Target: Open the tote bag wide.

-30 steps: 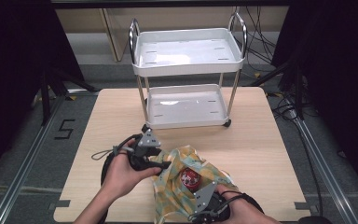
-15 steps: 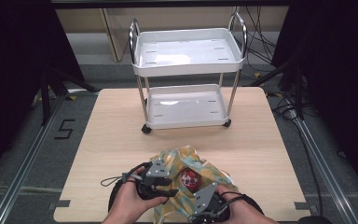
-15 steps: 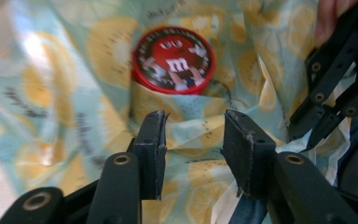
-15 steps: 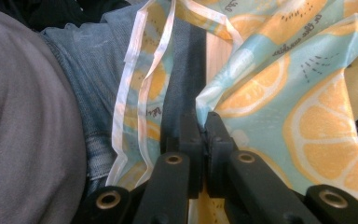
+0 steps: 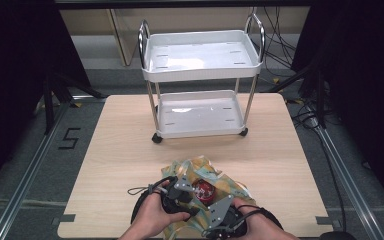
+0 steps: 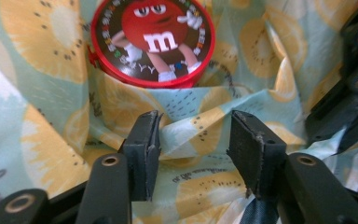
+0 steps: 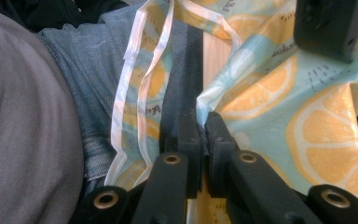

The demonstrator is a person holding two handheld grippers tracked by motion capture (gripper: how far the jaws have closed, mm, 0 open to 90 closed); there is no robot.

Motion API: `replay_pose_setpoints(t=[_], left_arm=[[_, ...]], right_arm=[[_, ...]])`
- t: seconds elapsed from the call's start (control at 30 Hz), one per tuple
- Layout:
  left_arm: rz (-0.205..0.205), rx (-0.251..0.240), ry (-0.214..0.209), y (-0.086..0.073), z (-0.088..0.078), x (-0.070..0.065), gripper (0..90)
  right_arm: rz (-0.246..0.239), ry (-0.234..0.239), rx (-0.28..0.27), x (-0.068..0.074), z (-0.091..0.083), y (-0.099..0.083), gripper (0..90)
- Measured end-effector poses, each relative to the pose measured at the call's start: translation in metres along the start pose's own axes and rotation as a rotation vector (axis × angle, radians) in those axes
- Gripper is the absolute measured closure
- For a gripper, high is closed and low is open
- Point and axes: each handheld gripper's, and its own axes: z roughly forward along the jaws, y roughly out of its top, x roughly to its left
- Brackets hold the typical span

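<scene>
A soft bag (image 5: 220, 182) printed with lemon slices lies crumpled at the table's near edge. A round red M&M's tin (image 5: 202, 190) rests in its folds and sits just beyond the jaws (image 6: 154, 39) in the left gripper view. My left gripper (image 5: 187, 192) is low over the bag beside the tin. Its jaws have just been opening, and a raised fold of the bag's cloth (image 6: 193, 135) stands between them (image 6: 196, 149), unpinched. My right gripper (image 5: 220, 217) is at the bag's near side, shut (image 7: 204, 135) on an edge of the bag (image 7: 261, 93).
A white two-shelf cart (image 5: 200, 80) on wheels stands at the far middle of the wooden table (image 5: 120, 150). In the right gripper view, the person's blue jeans (image 7: 88, 70) and a grey sleeve (image 7: 23, 116) lie close to the left of the jaws.
My left gripper has come down and toward the near edge, from the bag's left side onto the bag beside the tin. The right gripper has kept still on the bag.
</scene>
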Motion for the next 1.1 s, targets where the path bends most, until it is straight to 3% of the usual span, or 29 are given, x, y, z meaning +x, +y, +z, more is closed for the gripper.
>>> replay_pose_setpoints(t=[0.03, 0.13, 0.17, 0.23, 0.27, 0.3, 0.43, 0.5, 0.53, 0.57, 0.6, 0.7, 0.77, 0.8, 0.83, 1.0, 1.1], left_arm=[[0.040, 0.030, 0.000, 0.000, 0.000, 0.002, 53.9], [0.031, 0.047, 0.019, -0.002, 0.004, 0.001, 59.3], [0.036, 0.048, 0.025, -0.002, 0.005, 0.001, 61.9], [0.032, 0.053, 0.027, -0.002, 0.008, 0.001, 66.2], [0.028, 0.059, 0.028, -0.002, 0.009, 0.001, 68.8], [0.021, 0.063, 0.024, -0.003, 0.010, 0.001, 70.8], [0.016, 0.070, 0.013, -0.003, 0.013, 0.003, 79.1], [0.015, 0.078, 0.014, -0.002, 0.014, 0.004, 84.2], [0.016, 0.079, 0.018, -0.002, 0.014, 0.004, 86.5], [0.014, 0.079, 0.020, -0.002, 0.014, 0.005, 87.8], [0.007, 0.081, 0.022, -0.003, 0.013, 0.005, 88.9], [0.007, 0.086, 0.025, -0.003, 0.011, 0.004, 89.4], [0.009, 0.084, 0.029, -0.003, 0.011, 0.004, 89.5], [0.010, 0.085, 0.029, -0.003, 0.011, 0.003, 89.5], [0.011, 0.087, 0.029, -0.003, 0.011, 0.002, 89.5], [0.029, 0.086, 0.042, -0.002, 0.009, -0.003, 89.5], [0.055, 0.095, 0.053, -0.003, 0.005, -0.006, 89.5]], right_arm=[[0.006, 0.005, -0.002, 0.000, 0.000, 0.000, 87.8], [0.041, 0.010, 0.009, 0.002, -0.001, -0.001, 87.7], [-0.007, 0.006, 0.001, -0.001, 0.000, 0.000, 87.5], [-0.006, 0.006, -0.001, 0.000, 0.000, -0.001, 87.3], [0.051, -0.005, -0.006, 0.003, 0.000, 0.000, 87.1], [0.000, -0.005, -0.003, 0.001, 0.000, 0.000, 86.9], [-0.015, 0.000, 0.001, 0.001, -0.001, -0.001, 85.3], [-0.017, -0.022, -0.004, 0.001, -0.002, -0.001, 82.0], [0.003, -0.017, -0.018, 0.002, -0.003, -0.001, 79.5], [0.038, -0.031, 0.026, 0.005, -0.008, -0.002, 77.9], [-0.011, -0.027, -0.018, 0.002, -0.007, -0.001, 77.2], [0.028, -0.061, -0.040, 0.002, -0.018, -0.003, 71.3], [0.015, -0.070, -0.074, 0.000, -0.028, -0.003, 68.9], [0.046, -0.073, -0.083, 0.000, -0.034, -0.003, 67.3], [0.035, -0.075, -0.104, -0.002, -0.039, -0.003, 66.1], [0.082, -0.183, -0.193, -0.013, -0.065, -0.002, 68.3], [0.120, -0.283, -0.166, -0.024, -0.067, -0.004, 76.7]])
